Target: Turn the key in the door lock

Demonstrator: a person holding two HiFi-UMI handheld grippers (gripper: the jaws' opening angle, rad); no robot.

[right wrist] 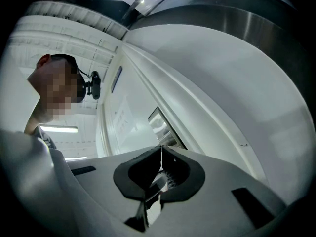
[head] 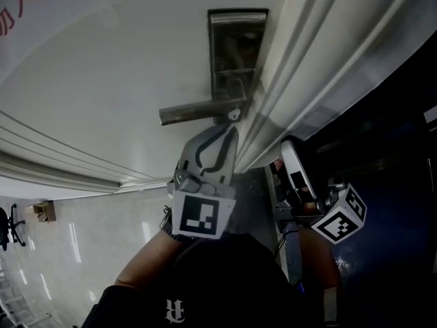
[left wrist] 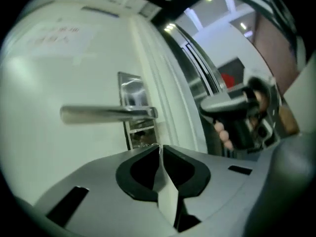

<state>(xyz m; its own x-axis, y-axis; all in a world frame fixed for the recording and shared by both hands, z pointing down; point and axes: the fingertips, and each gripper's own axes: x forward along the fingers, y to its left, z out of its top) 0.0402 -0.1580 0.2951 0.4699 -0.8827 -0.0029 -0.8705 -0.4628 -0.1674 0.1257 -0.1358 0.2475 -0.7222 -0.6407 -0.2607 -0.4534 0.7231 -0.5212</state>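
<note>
Left gripper (head: pixel 231 130), pinched shut on the mid-frame key (head: pixel 234 114), should twist about its axis; right gripper (right wrist: pixel 161 152) idles closed, empty.

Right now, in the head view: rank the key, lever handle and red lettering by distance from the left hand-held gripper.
From the left hand-held gripper:
1. key, right at its tips.
2. lever handle, just up-left.
3. red lettering, far top-left corner.

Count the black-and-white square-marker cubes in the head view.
2. One cube rides the left gripper, below the metal lever handle; the other rides the right gripper, lower right. None seems hidden.
</note>
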